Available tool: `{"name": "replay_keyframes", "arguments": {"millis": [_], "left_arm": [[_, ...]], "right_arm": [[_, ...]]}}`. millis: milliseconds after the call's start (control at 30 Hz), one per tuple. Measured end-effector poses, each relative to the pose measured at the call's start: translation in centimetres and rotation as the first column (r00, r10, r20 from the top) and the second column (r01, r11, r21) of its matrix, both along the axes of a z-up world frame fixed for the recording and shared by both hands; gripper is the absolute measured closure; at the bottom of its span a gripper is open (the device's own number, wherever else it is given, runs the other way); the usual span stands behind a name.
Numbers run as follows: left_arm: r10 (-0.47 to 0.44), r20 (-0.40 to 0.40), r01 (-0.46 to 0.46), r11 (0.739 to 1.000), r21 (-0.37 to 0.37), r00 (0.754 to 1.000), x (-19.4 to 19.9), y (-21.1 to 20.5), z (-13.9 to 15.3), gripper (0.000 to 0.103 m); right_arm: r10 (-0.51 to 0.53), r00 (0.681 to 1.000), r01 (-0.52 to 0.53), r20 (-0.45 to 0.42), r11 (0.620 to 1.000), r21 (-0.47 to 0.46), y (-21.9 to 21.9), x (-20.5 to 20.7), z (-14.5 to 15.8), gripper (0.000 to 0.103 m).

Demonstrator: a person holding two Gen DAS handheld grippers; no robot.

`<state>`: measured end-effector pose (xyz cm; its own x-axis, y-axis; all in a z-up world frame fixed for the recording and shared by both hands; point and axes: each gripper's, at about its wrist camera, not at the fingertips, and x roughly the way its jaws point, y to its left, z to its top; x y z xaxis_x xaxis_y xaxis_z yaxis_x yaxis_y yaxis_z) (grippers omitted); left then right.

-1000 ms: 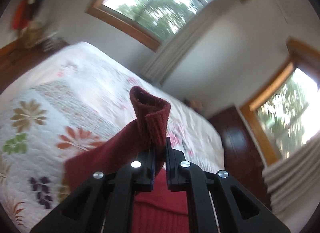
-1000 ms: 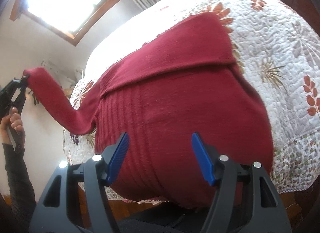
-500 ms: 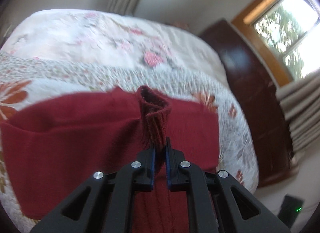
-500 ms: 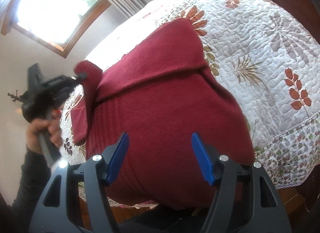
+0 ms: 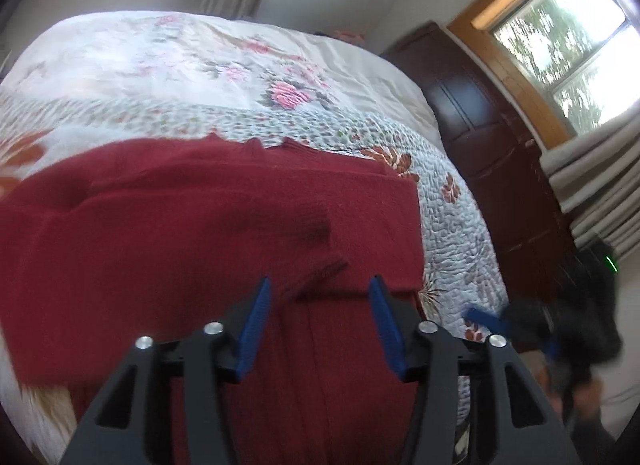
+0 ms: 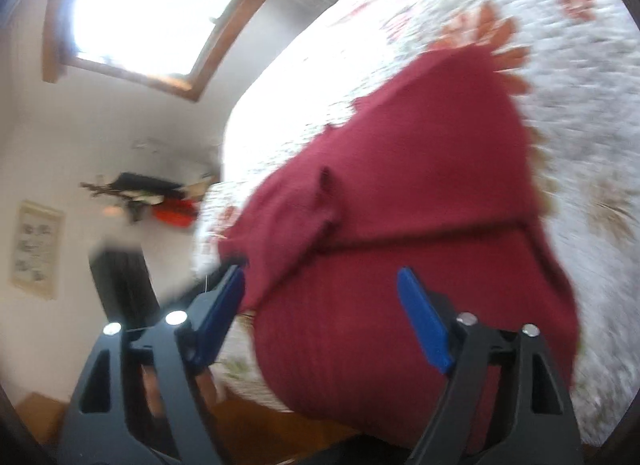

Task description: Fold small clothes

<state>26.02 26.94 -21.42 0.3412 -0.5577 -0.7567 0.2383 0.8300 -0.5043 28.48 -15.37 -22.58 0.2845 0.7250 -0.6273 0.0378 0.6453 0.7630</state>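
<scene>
Both hand-held grippers agape over sweater (image 5: 208, 217)

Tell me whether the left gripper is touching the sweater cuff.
Apart. The left wrist view shows the left gripper open, and the sweater cuff lies flat on the red sweater beyond its blue fingertips, pinched by neither.

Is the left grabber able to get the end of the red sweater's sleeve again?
Probably yes. The left gripper is open, and the dark red knitted sweater's sleeve cuff lies flat on top of the sweater right ahead of its blue fingertips, with nothing between them.
</scene>
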Motion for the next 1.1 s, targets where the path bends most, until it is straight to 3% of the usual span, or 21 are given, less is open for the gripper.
{"name": "replay_keyframes", "arguments": {"millis": [33,100,267,467,600,700,867,1100], "left_arm": [[0.029,-0.003,-0.029,0.999,-0.017,1.000,-0.7,0.8,0.2,0.040],[0.092,-0.033,-0.094,0.994,-0.064,0.995,-3.0,3.0,0.3,0.039],[0.218,-0.098,-0.228,0.968,-0.108,0.971,-8.6,7.2,0.1,0.037],[0.399,-0.203,-0.427,0.896,-0.122,0.894,-14.0,11.8,-1.9,0.036],[0.444,-0.241,-0.480,0.870,-0.114,0.863,-15.4,13.1,-2.8,0.036],[0.454,-0.235,-0.487,0.867,-0.106,0.860,-15.9,13.1,-2.7,0.036],[0.446,-0.228,-0.479,0.871,-0.111,0.865,-15.4,12.4,-2.2,0.036],[0.417,-0.255,-0.454,0.884,-0.108,0.873,-14.8,11.4,-3.1,0.036]], "right_arm": [[0.017,1.000,-0.016,-0.024,0.999,0.036,0.6,1.5,-0.7,0.038],[0.053,0.994,-0.042,-0.094,0.993,0.112,1.9,4.6,-2.7,0.041],[0.130,0.976,-0.119,-0.176,0.990,0.071,5.0,9.1,-6.3,0.042],[0.229,0.955,-0.218,-0.191,0.973,0.074,7.6,10.2,-7.2,0.042],[0.254,0.946,-0.235,-0.201,0.965,0.113,8.4,11.1,-7.8,0.043],[0.270,0.942,-0.248,-0.198,0.960,0.126,9.2,11.9,-8.0,0.053],[0.274,0.943,-0.261,-0.188,0.961,0.091,10.6,12.5,-8.2,0.096],[0.271,0.962,-0.271,-0.040,0.962,0.021,10.2,12.1,-2.2,0.097]]}}
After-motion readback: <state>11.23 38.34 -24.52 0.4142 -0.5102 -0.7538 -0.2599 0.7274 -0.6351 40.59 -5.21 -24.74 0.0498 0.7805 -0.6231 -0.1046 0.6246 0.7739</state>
